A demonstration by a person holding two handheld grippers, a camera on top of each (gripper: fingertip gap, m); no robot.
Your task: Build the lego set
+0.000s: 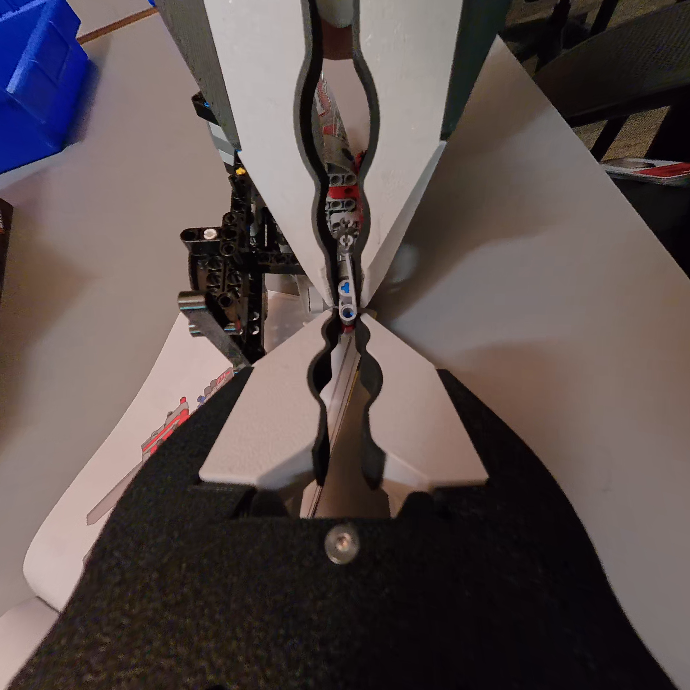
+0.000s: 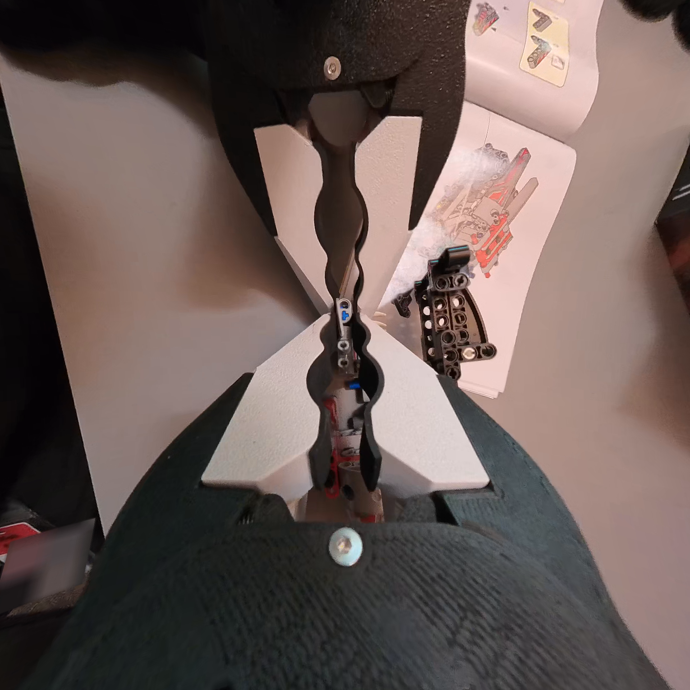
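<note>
My two grippers meet tip to tip above the table. My left gripper (image 1: 346, 318) is shut on the end of a small light grey beam (image 1: 347, 298) with a blue pin. That beam belongs to a grey and red lego assembly (image 1: 341, 194). My right gripper (image 2: 345, 319) is shut on the assembly (image 2: 344, 354), which runs back between its fingers and is mostly hidden by them. The right gripper shows at the top of the left wrist view (image 1: 345, 291). The left gripper shows at the top of the right wrist view (image 2: 345, 293).
A black lego sub-assembly (image 1: 224, 283) (image 2: 448, 325) lies on the open instruction booklet (image 1: 112, 466) (image 2: 522, 224). A blue bin (image 1: 37, 93) stands at the far left of the table. A dark box (image 2: 675, 242) sits by the booklet. The table edge (image 1: 597, 157) runs close on one side.
</note>
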